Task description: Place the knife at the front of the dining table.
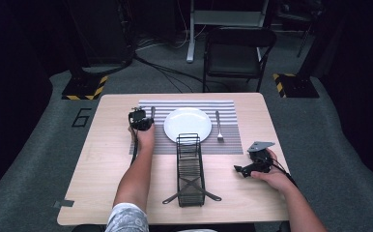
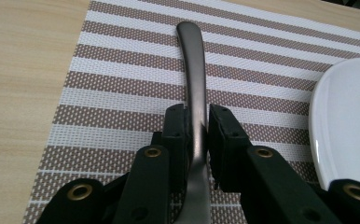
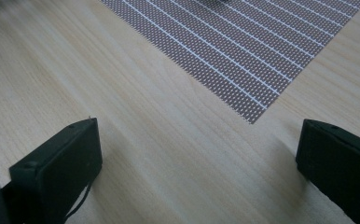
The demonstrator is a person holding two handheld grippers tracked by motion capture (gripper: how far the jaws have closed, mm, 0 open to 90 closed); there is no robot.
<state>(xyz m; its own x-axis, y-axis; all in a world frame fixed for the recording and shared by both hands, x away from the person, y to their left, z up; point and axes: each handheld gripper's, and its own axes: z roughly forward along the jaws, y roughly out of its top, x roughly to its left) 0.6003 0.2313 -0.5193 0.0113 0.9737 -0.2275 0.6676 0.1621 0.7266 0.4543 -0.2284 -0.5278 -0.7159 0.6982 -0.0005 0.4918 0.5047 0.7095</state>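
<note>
Dark brushed metal is what the left gripper [image 2: 197, 140] has between its jaws: the slim handle of a piece of cutlery [image 2: 194, 88], a knife or spoon as far as I can tell, since its working end is hidden below the jaws in the left gripper view. The jaws are pressed together on the handle about midway, and the handle runs up the middle of that frame, curving slightly toward its rounded tip over the brown-and-white striped placemat [image 2: 122, 93]. In the high view the same gripper [image 1: 141, 119] sits left of centre, at the left edge of the placemat [image 1: 228, 108], with the cutlery just beside the white plate [image 1: 188, 123] (the plate's rim also shows at the right edge of the left gripper view). Whether the piece is touching the mat or held just above it I cannot tell. Moving right in the high view, a black wire rack [image 1: 190, 169] stands at the centre bottom of the wooden table [image 1: 102, 159], and a fork [image 1: 218, 126] lies on the mat to the right of the plate. Further right, the right gripper [image 1: 254, 164] rests low near the table's right edge; the right gripper view shows its jaws spread wide, holding nothing, over bare wood by the mat's corner. Judging by this, the place setting looks nearly complete: plate and fork are laid, and what seems left is to settle this last piece beside the plate and let go.
</note>
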